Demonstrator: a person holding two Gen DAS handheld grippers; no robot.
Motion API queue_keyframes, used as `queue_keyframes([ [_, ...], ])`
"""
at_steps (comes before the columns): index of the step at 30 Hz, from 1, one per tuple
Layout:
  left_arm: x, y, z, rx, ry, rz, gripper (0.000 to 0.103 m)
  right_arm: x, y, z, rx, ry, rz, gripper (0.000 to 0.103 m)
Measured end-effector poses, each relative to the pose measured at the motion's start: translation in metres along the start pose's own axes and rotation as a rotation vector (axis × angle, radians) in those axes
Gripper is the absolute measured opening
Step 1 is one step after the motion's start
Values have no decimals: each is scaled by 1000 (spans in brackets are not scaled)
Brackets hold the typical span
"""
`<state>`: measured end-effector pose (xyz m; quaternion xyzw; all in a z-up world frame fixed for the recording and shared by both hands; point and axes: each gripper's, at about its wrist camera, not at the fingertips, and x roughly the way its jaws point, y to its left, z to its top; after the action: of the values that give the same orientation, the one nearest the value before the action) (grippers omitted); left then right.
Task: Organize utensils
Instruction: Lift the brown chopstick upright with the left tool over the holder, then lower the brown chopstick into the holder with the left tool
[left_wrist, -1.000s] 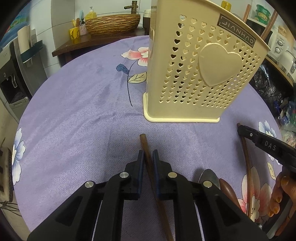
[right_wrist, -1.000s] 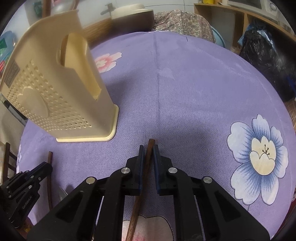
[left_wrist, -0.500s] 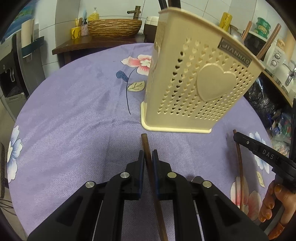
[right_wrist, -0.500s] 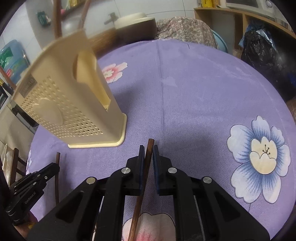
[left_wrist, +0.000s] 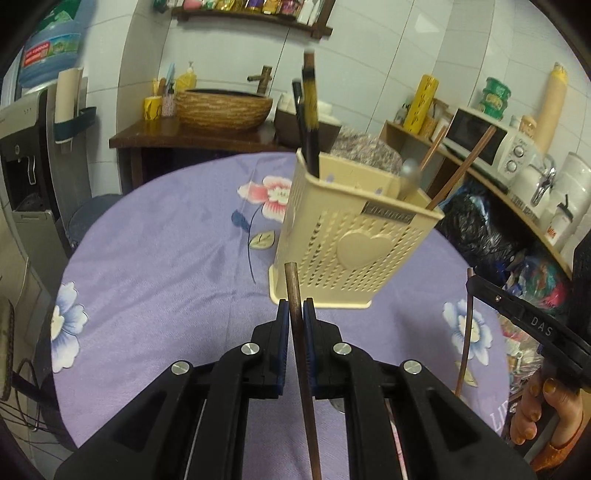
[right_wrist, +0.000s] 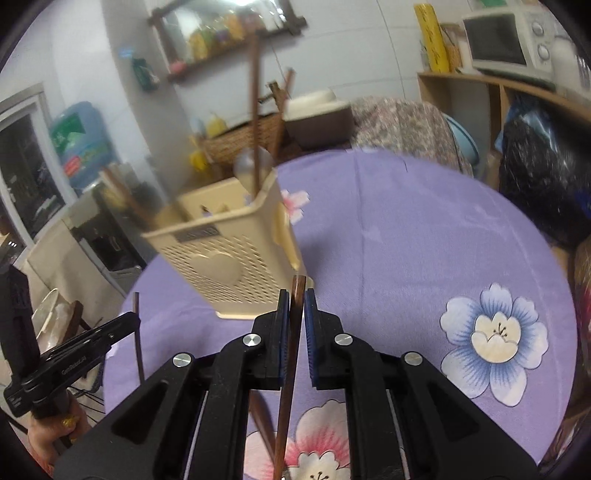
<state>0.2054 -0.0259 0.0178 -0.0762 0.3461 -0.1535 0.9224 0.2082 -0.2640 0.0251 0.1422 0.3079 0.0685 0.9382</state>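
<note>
Purple floral tablecloth (left_wrist: 155, 280) — both grippers, left (left_wrist: 296, 314) and right (right_wrist: 295, 306), clamp wooden chopsticks; "DAS" readable.

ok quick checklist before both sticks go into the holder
1. Left gripper shut on its stick: ok.
2. Right gripper shut on its stick: ok.
3. Both sticks off the tablecloth: ok for the top ends; lower ends out of view, cannot tell.
4. Holder upright on the table: ok.
5. Room in the holder: utensils already stand at both ends, the middle looks open; ok.
6. Path clear: the holder's rim sits higher than both stick tips in the pictures, so not ok until they are raised.
</note>
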Motion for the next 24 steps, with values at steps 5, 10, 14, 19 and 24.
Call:
queue_keyframes([
  [5,-29,-3,10,5,-66,-22,9,-45,24,13,-65,-89,64,9],
  [10,-44,-7,17,26,-105,-14,9,-74,47,21,-137,-138,89,9],
  [14,-47,-8,18,30,-114,-15,9,-80,56,26,-159,-141,103,8],
  [19,-53,-7,19,29,-121,-31,9,-84,61,29,-177,-139,118,8],
  [24,-57,-8,19,39,-130,-35,9,-83,62,30,-173,-130,131,8],
])
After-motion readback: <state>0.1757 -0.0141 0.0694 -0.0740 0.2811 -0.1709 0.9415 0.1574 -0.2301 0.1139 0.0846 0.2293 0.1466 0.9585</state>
